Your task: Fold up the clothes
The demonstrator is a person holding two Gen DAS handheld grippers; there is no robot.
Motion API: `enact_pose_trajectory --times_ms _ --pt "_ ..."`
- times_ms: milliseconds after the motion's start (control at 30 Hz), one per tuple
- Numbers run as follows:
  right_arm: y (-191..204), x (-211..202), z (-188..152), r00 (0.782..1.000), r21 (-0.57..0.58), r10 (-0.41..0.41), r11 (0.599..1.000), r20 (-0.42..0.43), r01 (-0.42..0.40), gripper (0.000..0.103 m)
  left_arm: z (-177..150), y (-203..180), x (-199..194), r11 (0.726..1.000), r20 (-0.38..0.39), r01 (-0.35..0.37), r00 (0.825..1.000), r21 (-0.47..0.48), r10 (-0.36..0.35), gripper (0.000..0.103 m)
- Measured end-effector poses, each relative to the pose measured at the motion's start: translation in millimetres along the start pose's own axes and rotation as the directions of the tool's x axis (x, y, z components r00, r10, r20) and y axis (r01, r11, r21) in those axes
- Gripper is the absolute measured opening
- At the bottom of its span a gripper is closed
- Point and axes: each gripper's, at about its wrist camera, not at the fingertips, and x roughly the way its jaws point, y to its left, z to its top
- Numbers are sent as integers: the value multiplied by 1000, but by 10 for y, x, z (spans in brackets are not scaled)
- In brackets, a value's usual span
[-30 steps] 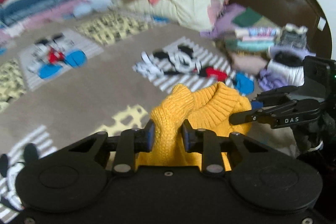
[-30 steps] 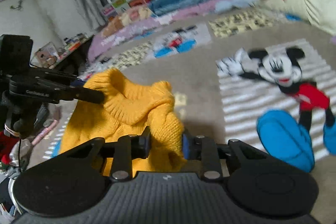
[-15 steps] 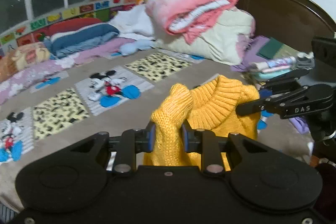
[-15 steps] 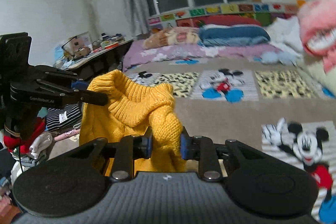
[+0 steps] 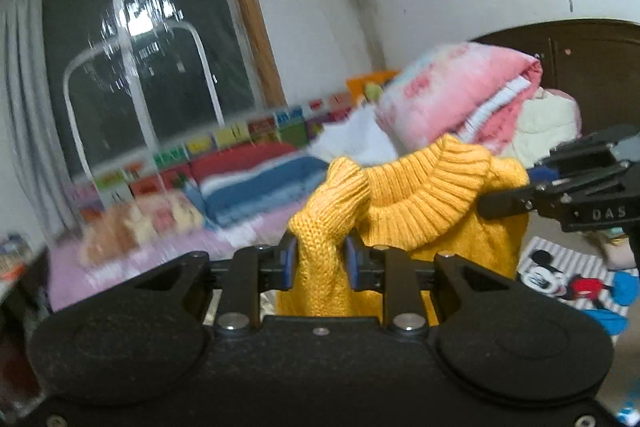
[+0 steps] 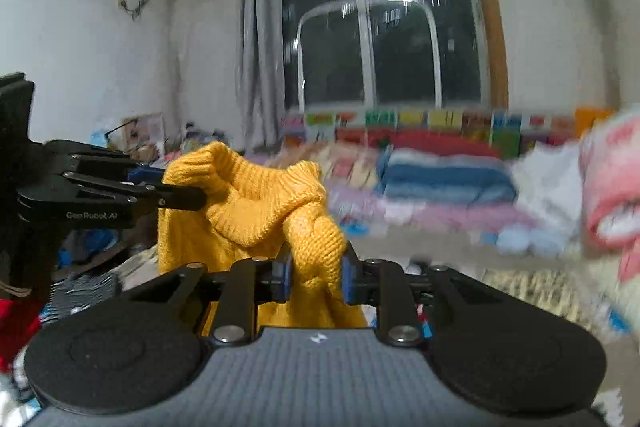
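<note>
Hanging in the air above the bed point(image 5: 560, 267), a yellow knit sweater point(image 5: 420, 195) is being held up by its shoulders. Left tongs point(image 5: 318, 263) and right tongs point(image 6: 316, 269) are each pinching bunched knit beside the ribbed collar point(image 6: 240, 215), with the body drooping below.

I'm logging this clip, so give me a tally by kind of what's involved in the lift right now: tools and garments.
Tools: 2, the left tool and the right tool, each shut on the knit.
Garments held: 1, the yellow sweater, hanging between them.
Total: 3
</note>
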Motion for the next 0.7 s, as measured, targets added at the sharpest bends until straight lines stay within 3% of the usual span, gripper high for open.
enact_pose_trajectory --times_ms 100,200,267,400,500,667,700 --pt "53 51 -28 999 -64 -24 998 30 26 24 -313 -195 -39 998 -13 -10 1000 64 11 22" --pt "75 82 -403 999 -83 -13 996 -32 10 24 -918 -578 -143 989 -86 26 996 144 -14 22" --pt "122 26 -826 994 -83 16 996 -107 -24 24 -1339 -832 -246 984 -138 72 989 166 -49 22" --pt "330 -250 -1727 964 -101 72 990 -255 -100 24 -2119 -1328 -582 972 -246 142 965 187 -94 21" --pt "591 -550 -2340 933 -127 105 979 -345 -158 24 -2470 -1631 -868 969 -277 161 955 189 -105 21" --pt "918 -907 -2718 898 -144 118 970 -425 -195 24 -2740 -2043 -1225 953 -313 175 945 246 -93 21" --pt "983 -978 -2793 890 -146 120 968 -441 -203 24 -2798 -2124 -1261 946 -350 187 933 266 -86 21"
